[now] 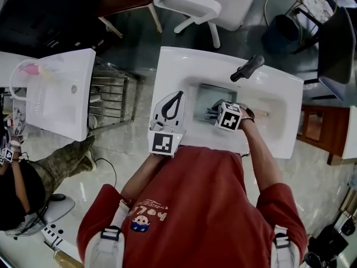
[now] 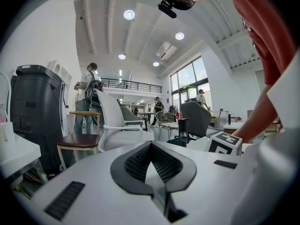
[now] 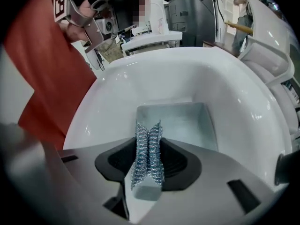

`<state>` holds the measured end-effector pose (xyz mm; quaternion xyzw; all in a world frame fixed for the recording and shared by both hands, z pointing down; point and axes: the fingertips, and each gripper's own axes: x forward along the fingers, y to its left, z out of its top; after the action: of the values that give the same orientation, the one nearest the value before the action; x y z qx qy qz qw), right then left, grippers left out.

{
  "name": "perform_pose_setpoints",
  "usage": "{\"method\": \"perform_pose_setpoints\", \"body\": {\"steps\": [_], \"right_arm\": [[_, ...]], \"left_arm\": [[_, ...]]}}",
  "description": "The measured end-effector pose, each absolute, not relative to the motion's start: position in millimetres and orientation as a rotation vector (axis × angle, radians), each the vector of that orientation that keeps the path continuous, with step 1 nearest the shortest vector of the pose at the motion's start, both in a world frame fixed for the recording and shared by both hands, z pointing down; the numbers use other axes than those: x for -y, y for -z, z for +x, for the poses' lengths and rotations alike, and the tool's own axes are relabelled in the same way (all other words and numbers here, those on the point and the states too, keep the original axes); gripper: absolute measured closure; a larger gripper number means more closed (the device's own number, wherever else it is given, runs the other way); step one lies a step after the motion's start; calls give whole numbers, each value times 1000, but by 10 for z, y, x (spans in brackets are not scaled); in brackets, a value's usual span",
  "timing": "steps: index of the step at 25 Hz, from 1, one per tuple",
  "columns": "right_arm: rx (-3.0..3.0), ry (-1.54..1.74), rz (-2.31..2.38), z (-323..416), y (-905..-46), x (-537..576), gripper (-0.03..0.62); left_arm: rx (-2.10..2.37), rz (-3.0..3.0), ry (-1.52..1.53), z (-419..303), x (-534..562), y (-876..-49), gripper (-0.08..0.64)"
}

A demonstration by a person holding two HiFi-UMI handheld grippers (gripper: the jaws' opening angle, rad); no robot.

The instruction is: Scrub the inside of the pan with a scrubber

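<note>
A grey rectangular pan (image 1: 207,98) lies in the bowl of a white sink (image 1: 173,66). My right gripper (image 1: 214,114) reaches in from the near side and is shut on a silvery steel-wool scrubber (image 1: 210,114). In the right gripper view the scrubber (image 3: 148,150) stands pinched between the black pads of the right gripper (image 3: 148,172), just over the near edge of the pan (image 3: 183,121). My left gripper (image 1: 175,97) rests on the sink's left rim with its jaws together and nothing in them. The left gripper view shows the left gripper (image 2: 151,146) pointing out into the room.
A black faucet (image 1: 248,67) stands on the sink's far rim. A second white basin (image 1: 61,94) and a wire rack (image 1: 109,96) sit to the left. White chair (image 1: 206,4) beyond the sink. Another person (image 1: 33,177) sits at the left.
</note>
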<state>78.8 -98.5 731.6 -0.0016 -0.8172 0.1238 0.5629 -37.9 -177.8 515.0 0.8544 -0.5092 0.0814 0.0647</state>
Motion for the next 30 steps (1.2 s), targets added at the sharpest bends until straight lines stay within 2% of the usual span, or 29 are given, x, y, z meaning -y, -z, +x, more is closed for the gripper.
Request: {"method": "perform_pose_setpoints", "body": {"steps": [19,30], "right_arm": [[1886,-354,-86,770,-7559,859,428],[1912,-168,57,846,-7598,1199,428]], "left_arm": [[1526,2580,-251,-339,1786,-5171,552],[1520,2582,-267,-315,1778,-5202,552]]}}
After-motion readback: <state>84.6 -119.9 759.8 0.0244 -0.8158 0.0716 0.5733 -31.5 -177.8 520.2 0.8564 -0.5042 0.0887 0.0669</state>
